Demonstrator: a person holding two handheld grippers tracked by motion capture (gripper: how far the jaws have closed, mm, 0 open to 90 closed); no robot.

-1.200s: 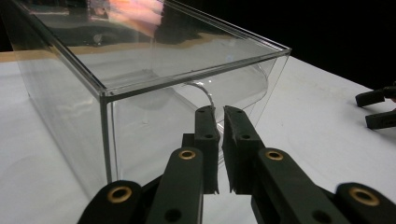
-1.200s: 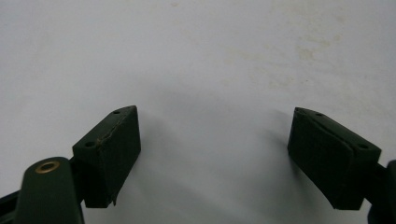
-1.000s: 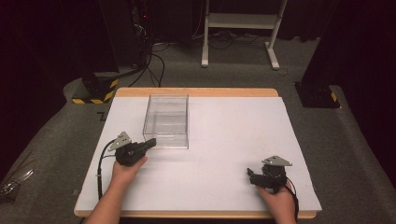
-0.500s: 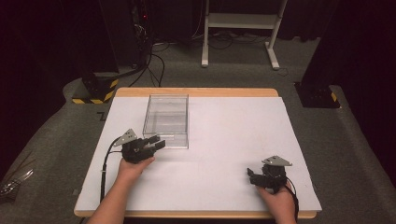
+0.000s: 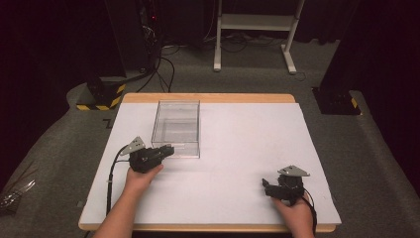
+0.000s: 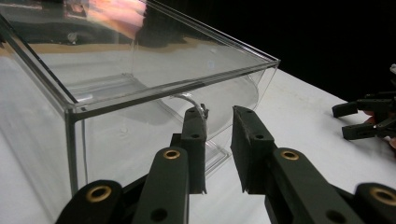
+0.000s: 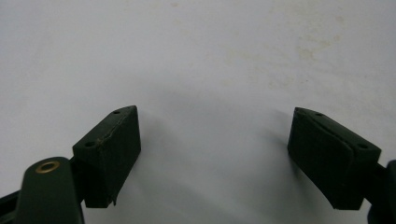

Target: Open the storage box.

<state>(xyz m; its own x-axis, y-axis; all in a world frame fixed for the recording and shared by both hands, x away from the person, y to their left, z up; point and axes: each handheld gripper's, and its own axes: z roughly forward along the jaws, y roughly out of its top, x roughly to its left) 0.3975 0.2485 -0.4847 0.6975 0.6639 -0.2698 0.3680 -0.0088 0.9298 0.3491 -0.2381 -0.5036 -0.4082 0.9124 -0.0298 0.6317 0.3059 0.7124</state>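
- Clear plastic is what I'm working on: an empty, open-topped clear box [image 5: 177, 128] stands on the left half of the white table [image 5: 237, 148], its long sides running from near to far.
- My left gripper [image 5: 167, 149] lies low on the table at the box's near left corner, pointing right along the near end wall. In the left gripper view the clear box [image 6: 140, 84] rises just beyond my left gripper [image 6: 219, 140], and the two pads sit close together with a narrow gap between them, right up against the lower wall.
- Nothing is between those pads that I can see; whether the left pad touches the plastic I can't tell, since the wall is see-through and the reflections muddle the edge.
- So I judge the reach to the box as done, but the grip as not yet made, and the box not yet lifted or shifted.
- What's left, as I read it: get the jaws onto a wall or rim, close, then move the box.
- Far over at the near right corner of the table, my right gripper [image 5: 268, 188] rests well apart from the box; its own view shows my right gripper [image 7: 212, 154] spread wide over bare white surface, holding nothing.
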